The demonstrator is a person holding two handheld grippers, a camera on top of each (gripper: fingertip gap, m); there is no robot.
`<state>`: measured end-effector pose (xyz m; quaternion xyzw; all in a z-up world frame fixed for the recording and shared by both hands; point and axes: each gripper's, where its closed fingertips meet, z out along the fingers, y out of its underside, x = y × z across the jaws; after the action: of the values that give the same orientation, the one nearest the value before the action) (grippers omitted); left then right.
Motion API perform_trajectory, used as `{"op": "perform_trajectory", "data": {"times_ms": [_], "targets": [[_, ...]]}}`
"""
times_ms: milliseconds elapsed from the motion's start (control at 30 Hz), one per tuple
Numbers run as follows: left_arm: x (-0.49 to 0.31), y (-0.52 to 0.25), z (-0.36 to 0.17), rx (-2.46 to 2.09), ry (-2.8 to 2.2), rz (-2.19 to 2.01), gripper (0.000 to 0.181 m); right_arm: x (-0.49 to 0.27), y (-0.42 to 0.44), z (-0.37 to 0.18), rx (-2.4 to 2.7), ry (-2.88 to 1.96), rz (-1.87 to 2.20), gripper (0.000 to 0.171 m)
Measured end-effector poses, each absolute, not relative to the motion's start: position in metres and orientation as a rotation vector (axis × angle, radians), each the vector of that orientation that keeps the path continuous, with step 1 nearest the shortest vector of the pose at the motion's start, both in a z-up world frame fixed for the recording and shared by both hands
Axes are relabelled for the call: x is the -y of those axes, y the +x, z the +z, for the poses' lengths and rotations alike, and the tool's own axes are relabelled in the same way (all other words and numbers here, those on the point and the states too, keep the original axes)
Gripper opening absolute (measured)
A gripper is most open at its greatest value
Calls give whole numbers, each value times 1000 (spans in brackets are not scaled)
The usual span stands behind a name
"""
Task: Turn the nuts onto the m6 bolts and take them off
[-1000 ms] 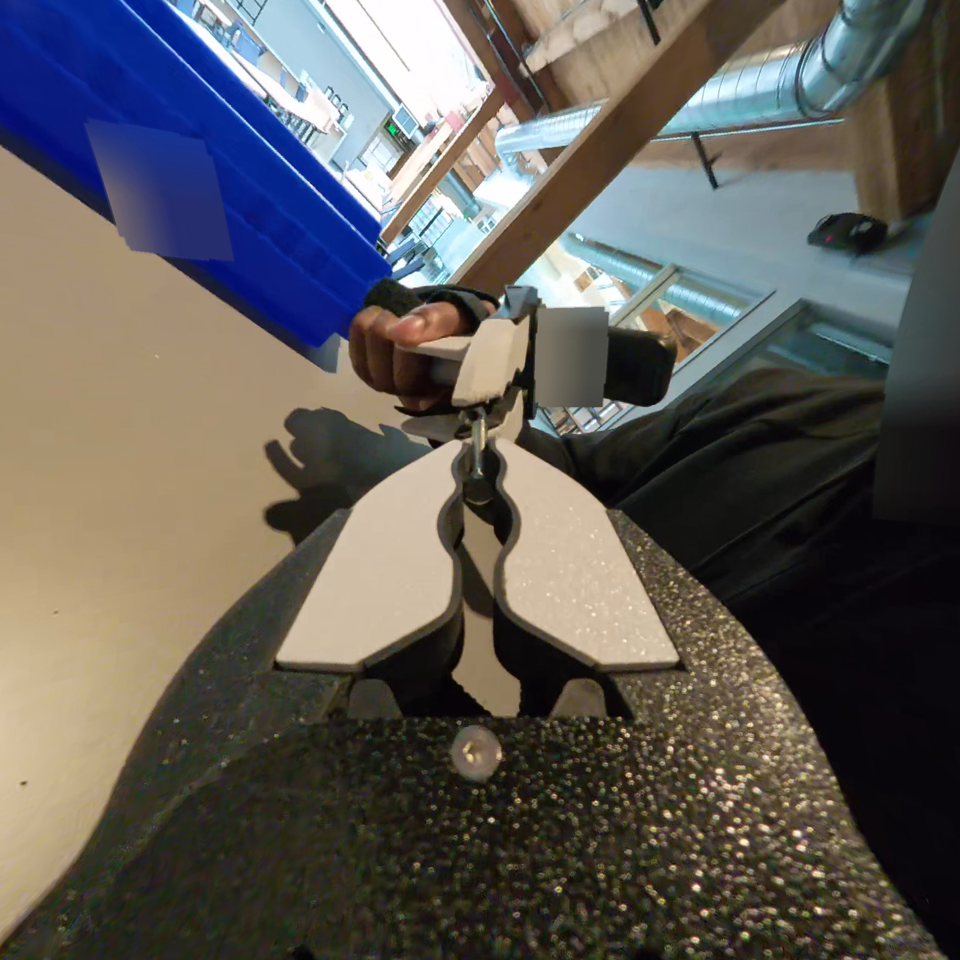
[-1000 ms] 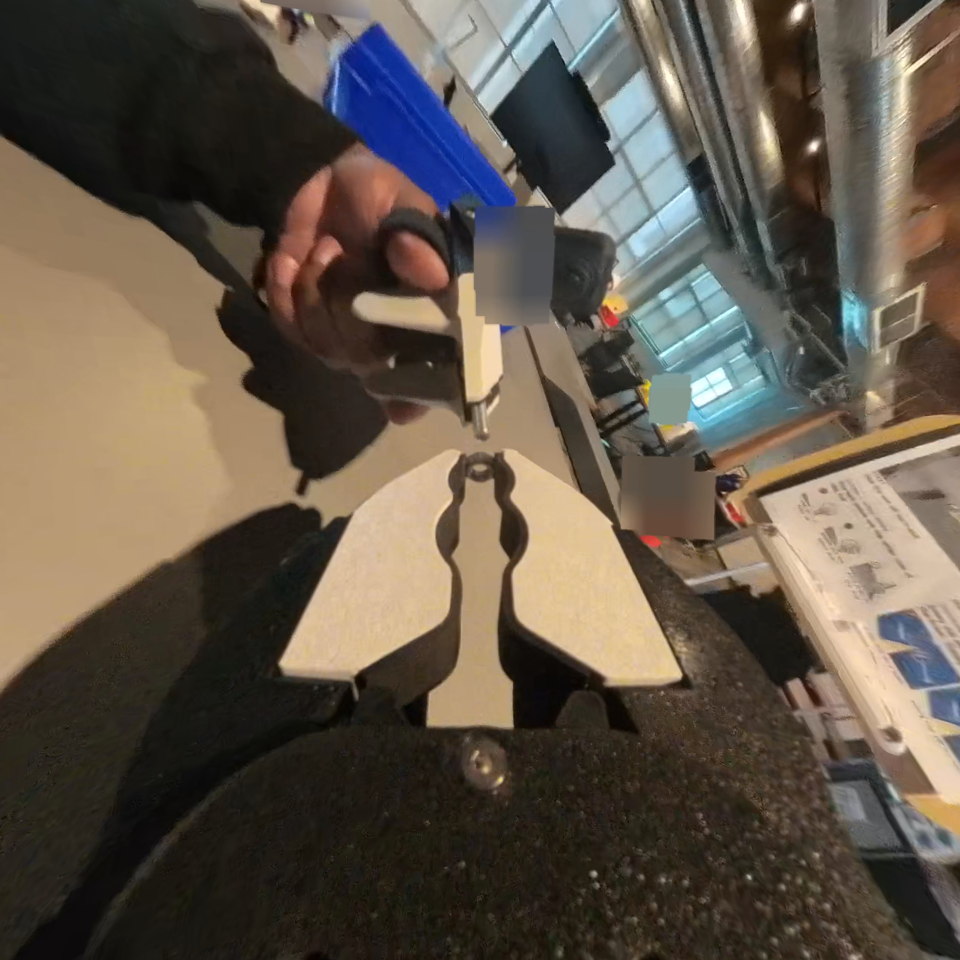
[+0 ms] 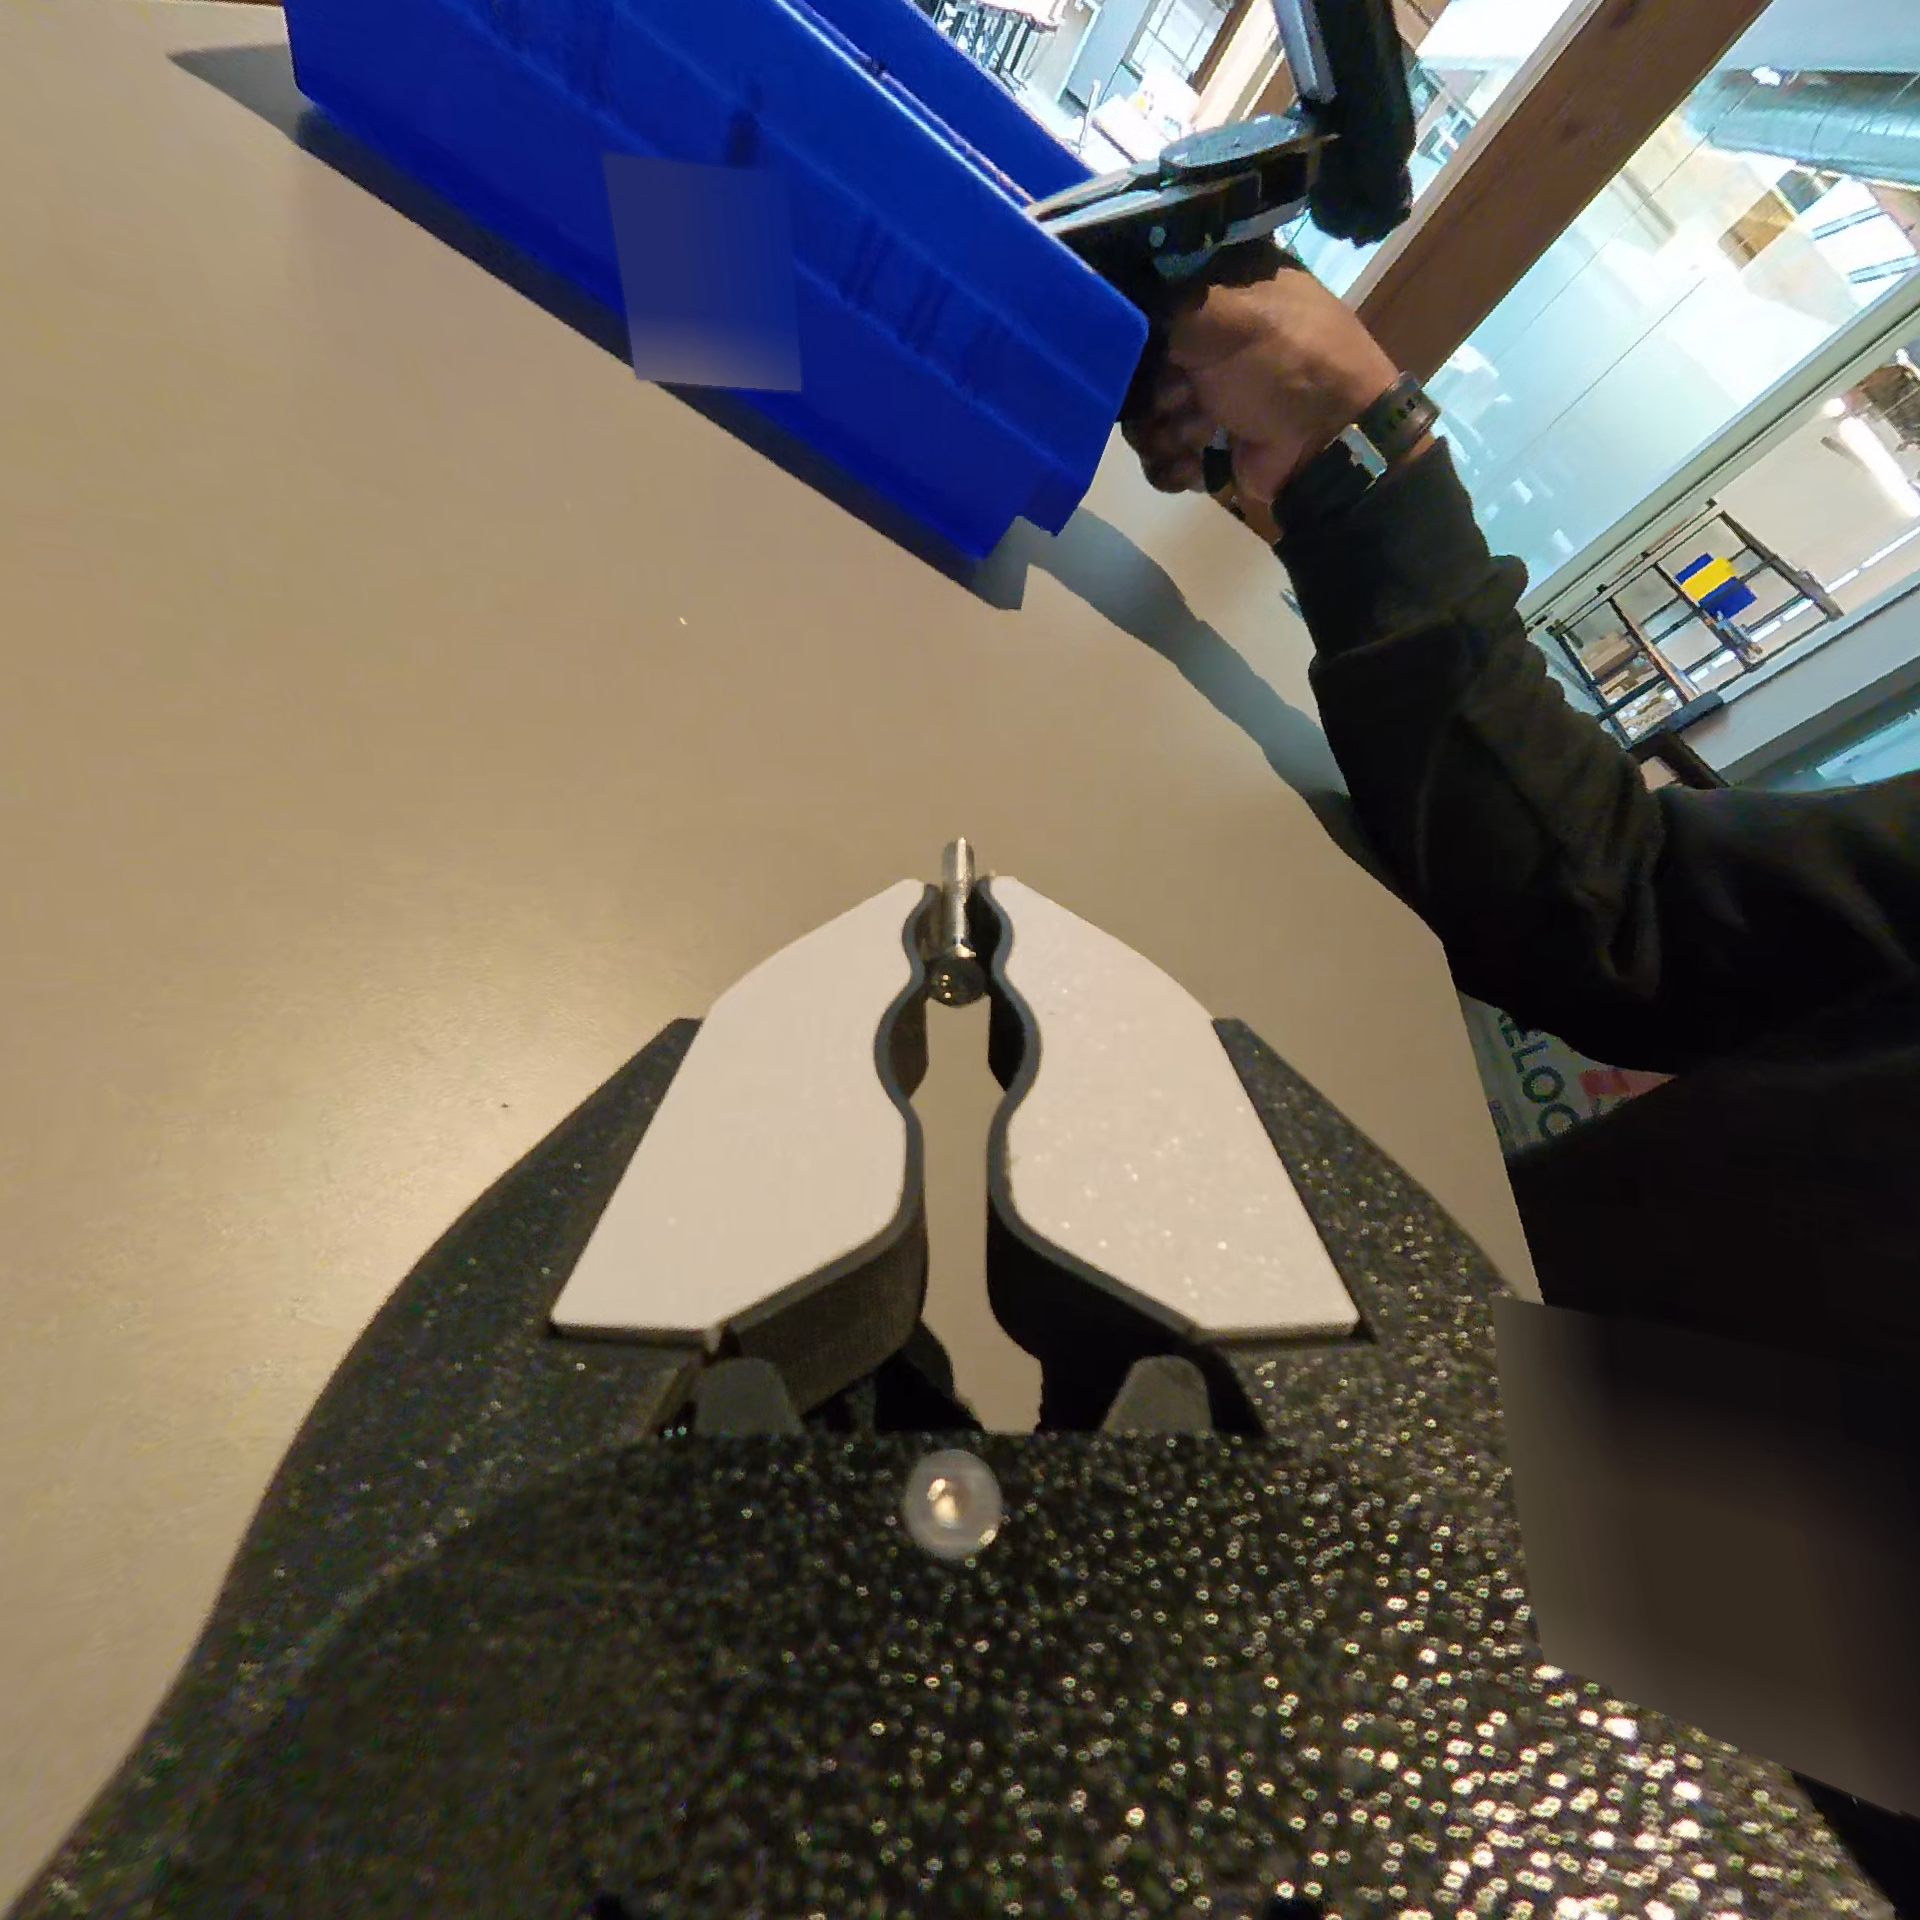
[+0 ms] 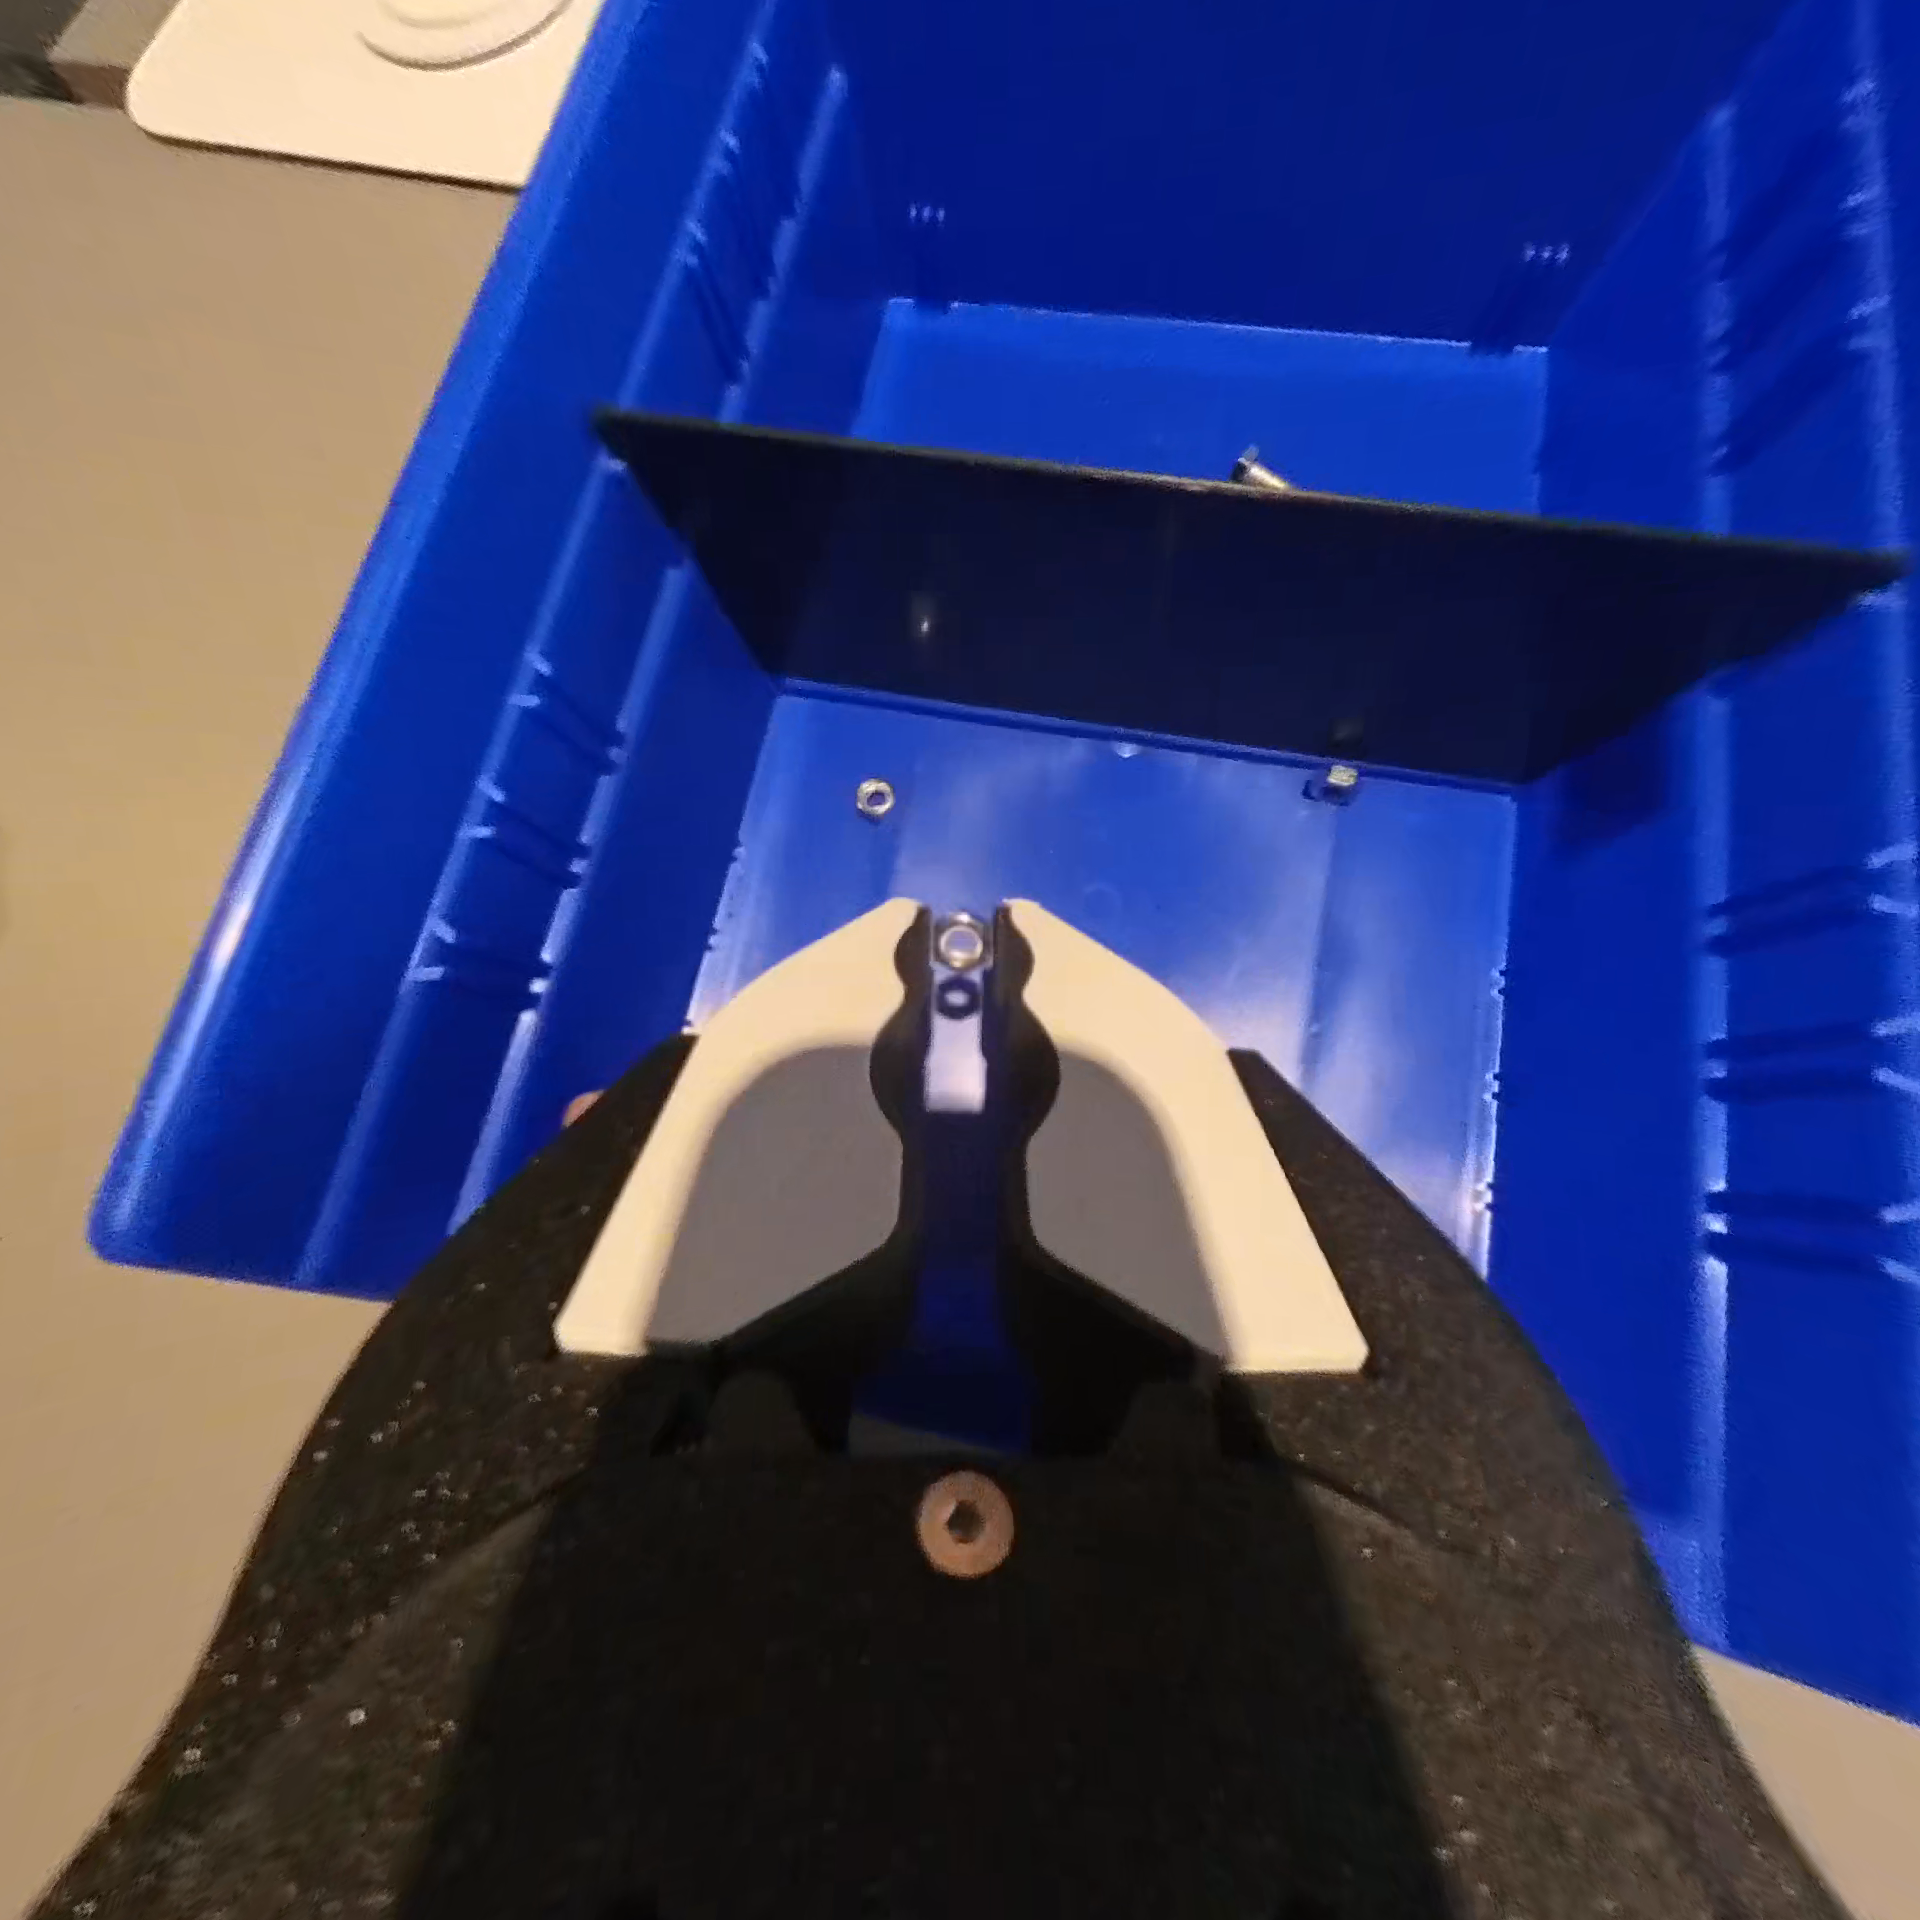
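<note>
Over the near compartment of the blue bin [image 4: 665, 582], the right gripper [image 4: 959, 914] pinches a nut [image 4: 960, 943] between its tips, with two loose nuts [image 4: 875, 798] below by the black divider [image 4: 1143, 592]. Out above the table [image 3: 312, 727], the left gripper [image 3: 958, 885] clamps a bare bolt [image 3: 956, 925], so this pair looks unthreaded; dropping both back seems what's left

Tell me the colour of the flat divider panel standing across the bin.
Black divider panel; right wrist view.
</note>
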<state>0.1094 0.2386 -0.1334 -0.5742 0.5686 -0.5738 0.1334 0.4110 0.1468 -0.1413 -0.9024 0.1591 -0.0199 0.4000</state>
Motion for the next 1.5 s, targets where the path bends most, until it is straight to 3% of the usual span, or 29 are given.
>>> {"op": "perform_trajectory", "data": {"times_ms": [333, 467, 533, 667, 800, 1000, 1100, 1500], "targets": [[-237, 107, -133, -1664, -1650, -1661, 6, -142, 409, -118, -348, -2105, -95, 31], [-233, 106, -129, -1684, -1602, -1680, 6, -140, 334, -57, 78, -1741, -191, 29], [-226, 106, -125, -1702, -1551, -1724, 6, -136, 264, -39, 352, -1565, -147, 17], [-206, 111, -113, -1695, -1468, -1878, 5, -154, 168, -61, 629, -1499, -31, 14], [-190, 116, -111, -1718, -1454, -1927, 5, -171, 135, -88, 791, -1500, -111, 20], [-164, 122, -112, -1775, -1444, -1978, 5, -175, 123, -111, 902, -1528, -116, 21], [-157, 125, -114, -1790, -1458, -1978, 6, -176, 122, -115, 938, -1534, -150, 8], [-159, 135, -113, -1713, -1523, -2011, 6, -177, 132, -116, 898, -1604, -187, 7]]}}
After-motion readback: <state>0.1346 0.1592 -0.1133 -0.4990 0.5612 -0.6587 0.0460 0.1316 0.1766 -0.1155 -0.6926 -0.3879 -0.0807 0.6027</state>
